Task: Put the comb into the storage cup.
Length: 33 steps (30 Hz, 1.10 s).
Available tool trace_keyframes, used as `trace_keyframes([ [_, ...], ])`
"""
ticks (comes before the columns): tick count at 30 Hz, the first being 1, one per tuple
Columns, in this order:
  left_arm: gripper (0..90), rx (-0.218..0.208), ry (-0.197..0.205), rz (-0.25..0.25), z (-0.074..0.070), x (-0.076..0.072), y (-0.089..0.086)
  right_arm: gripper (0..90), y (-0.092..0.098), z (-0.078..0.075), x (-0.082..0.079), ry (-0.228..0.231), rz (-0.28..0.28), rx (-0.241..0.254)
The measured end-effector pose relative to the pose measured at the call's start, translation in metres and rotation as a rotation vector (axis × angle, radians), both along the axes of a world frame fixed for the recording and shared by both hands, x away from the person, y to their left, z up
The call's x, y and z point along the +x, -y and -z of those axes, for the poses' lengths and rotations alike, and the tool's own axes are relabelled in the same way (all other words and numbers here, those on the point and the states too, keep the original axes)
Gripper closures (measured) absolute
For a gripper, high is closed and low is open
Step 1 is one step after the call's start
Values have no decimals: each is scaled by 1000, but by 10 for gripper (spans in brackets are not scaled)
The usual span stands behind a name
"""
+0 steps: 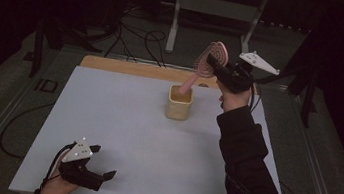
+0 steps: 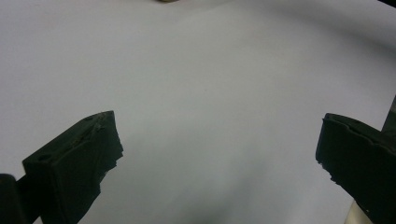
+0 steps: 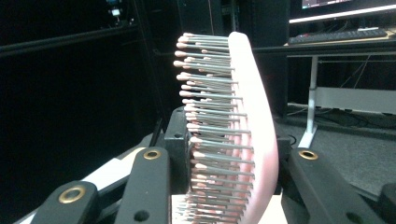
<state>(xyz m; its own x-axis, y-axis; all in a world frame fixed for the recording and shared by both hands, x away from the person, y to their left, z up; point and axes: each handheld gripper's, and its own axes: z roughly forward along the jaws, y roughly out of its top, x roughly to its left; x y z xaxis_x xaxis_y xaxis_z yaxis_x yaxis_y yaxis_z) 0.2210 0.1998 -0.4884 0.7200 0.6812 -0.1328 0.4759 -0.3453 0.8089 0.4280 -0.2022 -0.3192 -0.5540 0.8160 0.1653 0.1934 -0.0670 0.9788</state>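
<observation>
A pink hairbrush [image 1: 208,61] with grey bristles hangs tilted above a cream square cup [image 1: 179,102], its handle tip at the cup's mouth. My right gripper [image 1: 219,69] is shut on the brush head, raised over the table's far right. In the right gripper view the brush [image 3: 252,126] stands edge-on between the jaws, bristles pointing left. My left gripper [image 1: 103,161] rests low at the near left corner of the table, open, with nothing between its jaws. Between those wide-apart jaws, the left gripper view has bare white table [image 2: 210,93].
The white table [image 1: 124,136] has a wooden strip [image 1: 128,67] along its far edge. Cables [image 1: 137,37] and a metal stand [image 1: 211,11] lie on the floor beyond. A dark sleeve [image 1: 247,157] crosses the table's right side.
</observation>
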Motion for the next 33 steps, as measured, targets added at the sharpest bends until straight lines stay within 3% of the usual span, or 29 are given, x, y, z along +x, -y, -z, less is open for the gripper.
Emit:
trace_keyframes([
  [11, 4, 0, 5, 3, -1, -1, 0, 648, -9, 26, 11, -42, -6, -21],
  [33, 4, -2, 11, 1, -2, -2, -2, 647, -22, 56, 21, -108, -11, -44],
])
